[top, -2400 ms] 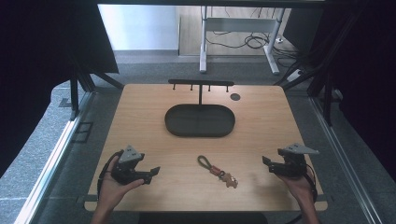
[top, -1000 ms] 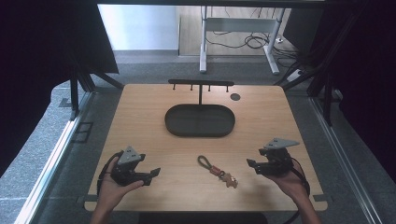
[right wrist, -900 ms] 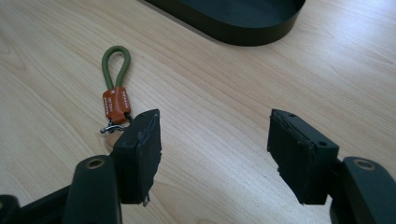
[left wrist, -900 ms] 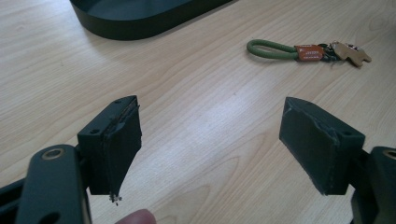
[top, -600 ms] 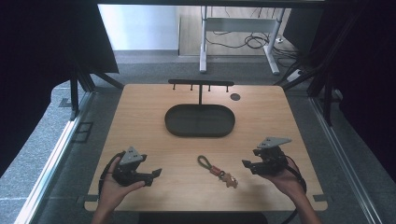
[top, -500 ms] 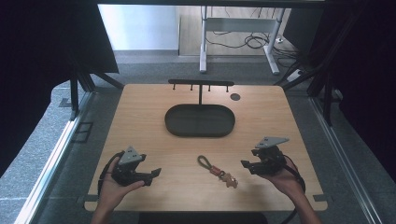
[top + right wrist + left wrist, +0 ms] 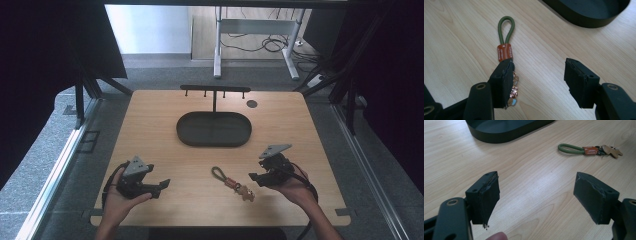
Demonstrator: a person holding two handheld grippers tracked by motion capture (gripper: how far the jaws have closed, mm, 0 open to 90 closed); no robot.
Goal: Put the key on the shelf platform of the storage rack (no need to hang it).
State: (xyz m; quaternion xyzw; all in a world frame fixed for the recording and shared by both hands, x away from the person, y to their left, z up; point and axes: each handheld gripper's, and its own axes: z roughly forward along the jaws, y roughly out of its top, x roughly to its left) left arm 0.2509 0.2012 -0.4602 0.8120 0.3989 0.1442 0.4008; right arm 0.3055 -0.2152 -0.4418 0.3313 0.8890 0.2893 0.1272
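On the table (image 7: 150, 125), a keychain (image 7: 232, 180) lies low in the high view, a little right of centre, its green loop (image 7: 218, 172) pointing up-left and its charm end down-right. The right gripper (image 7: 256, 176), held in the right hand (image 7: 292, 187), sits just beside the charm end, at the keychain's right. In the right gripper view its jaws stand wide apart and hold nothing; the left-hand jaw overlaps the charms, the green loop and orange tag (image 7: 504, 52) reaching up the frame beyond it. The left gripper (image 7: 162, 186), at lower left, is well apart from the keychain, jaws spread wide and empty. A dark oval tray (image 7: 185, 135) sits above centre.
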